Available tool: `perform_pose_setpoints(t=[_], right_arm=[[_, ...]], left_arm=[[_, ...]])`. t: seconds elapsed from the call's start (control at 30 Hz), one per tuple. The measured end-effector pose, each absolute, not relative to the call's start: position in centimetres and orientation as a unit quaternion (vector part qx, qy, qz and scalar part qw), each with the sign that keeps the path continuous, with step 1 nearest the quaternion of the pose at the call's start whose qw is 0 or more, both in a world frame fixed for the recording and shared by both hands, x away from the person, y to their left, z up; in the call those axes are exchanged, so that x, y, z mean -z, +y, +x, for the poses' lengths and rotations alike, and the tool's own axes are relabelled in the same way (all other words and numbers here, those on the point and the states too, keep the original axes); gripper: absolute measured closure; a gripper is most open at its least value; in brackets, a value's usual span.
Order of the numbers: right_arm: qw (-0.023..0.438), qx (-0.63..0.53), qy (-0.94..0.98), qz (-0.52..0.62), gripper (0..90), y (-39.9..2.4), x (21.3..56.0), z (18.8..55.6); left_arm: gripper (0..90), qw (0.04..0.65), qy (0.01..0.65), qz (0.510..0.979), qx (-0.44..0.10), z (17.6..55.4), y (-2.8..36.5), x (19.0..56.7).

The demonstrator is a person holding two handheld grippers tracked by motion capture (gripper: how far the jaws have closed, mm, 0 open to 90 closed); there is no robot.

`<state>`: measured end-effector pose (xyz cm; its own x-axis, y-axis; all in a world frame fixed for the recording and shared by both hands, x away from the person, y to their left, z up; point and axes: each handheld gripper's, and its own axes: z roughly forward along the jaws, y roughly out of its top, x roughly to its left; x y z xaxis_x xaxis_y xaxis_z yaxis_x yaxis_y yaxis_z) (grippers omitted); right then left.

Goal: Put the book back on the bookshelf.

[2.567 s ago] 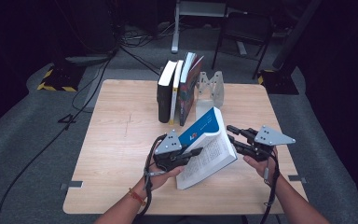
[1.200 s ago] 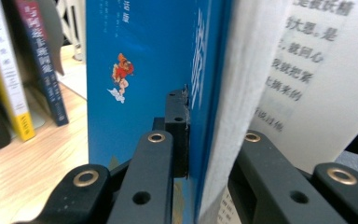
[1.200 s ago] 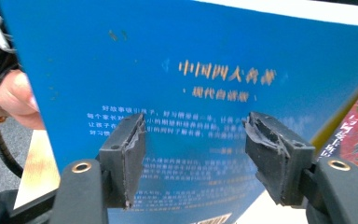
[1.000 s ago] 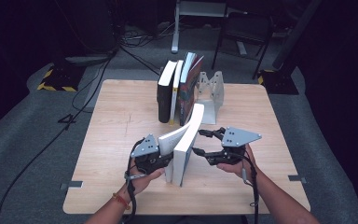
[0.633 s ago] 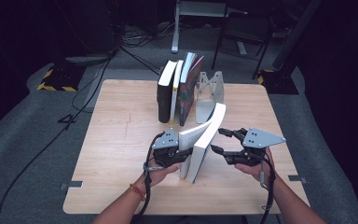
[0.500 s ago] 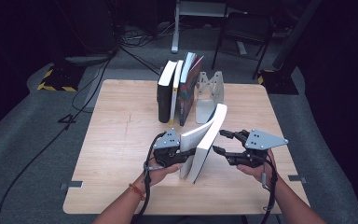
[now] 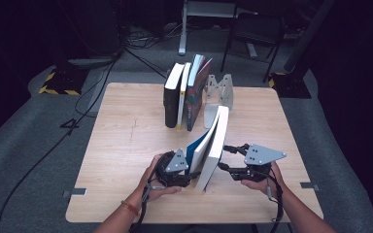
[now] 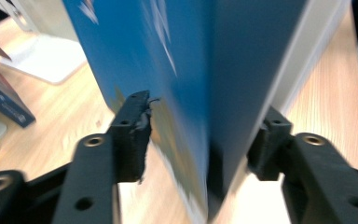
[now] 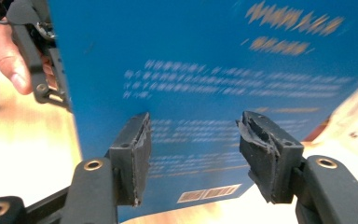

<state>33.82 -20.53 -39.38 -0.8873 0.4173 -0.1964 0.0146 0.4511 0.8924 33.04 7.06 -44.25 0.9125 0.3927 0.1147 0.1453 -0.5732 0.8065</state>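
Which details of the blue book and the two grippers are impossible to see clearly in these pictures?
- Blue book: back-cover text, right gripper view, blurred.
- Its front cover: left gripper view, blurred and cut off by the top edge.
- Left gripper: its jaw tips, high view, hidden behind the book.
- Right gripper: whether it touches the cover, too small in the high view.

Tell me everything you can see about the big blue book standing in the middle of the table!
The thick blue paperback book stands on its bottom edge on the light wooden table, leaning over to one side. Its covers are blue with pale blurry lettering and a barcode near the back's bottom edge; its page block looks white. The left hand-held gripper has its jaws around the spine end; they have just been opening, with a gap at one pad. The right hand-held gripper faces the back cover, jaws open.
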Motion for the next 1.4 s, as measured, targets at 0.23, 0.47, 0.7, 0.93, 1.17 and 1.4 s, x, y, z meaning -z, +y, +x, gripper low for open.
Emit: perform_pose_setpoints(t=[0.23, 0.47, 0.7, 0.93, 1.17, 1.4], right_arm=[[0.18, -0.494, 0.842, 0.122, 45.1, -20.1, 41.8, 33.9], [0.177, -0.483, 0.85, 0.115, 43.3, -19.2, 42.9, 33.8], [0.173, -0.483, 0.85, 0.124, 37.4, -19.0, 43.5, 34.2], [0.195, -0.48, 0.847, 0.119, 37.5, -19.0, 43.0, 34.2], [0.203, -0.482, 0.842, 0.13, 36.9, -19.8, 42.8, 34.6], [0.192, -0.477, 0.845, 0.148, 34.2, -21.5, 43.0, 35.7]], left_arm=[[30.8, 0.422, 0.166, 0.882, -0.126, 30.6, 6.6, 45.4], [21.2, 0.428, 0.216, 0.863, -0.16, 29.5, 3.6, 47.2], [26.8, 0.449, 0.265, 0.825, -0.216, 29.7, 2.4, 48.3], [40.0, 0.471, 0.304, 0.806, -0.189, 30.5, 3.1, 48.2], [56.2, 0.458, 0.297, 0.815, -0.193, 31.1, 4.9, 47.7], [58.9, 0.463, 0.246, 0.837, -0.153, 32.3, 8.2, 47.5]])
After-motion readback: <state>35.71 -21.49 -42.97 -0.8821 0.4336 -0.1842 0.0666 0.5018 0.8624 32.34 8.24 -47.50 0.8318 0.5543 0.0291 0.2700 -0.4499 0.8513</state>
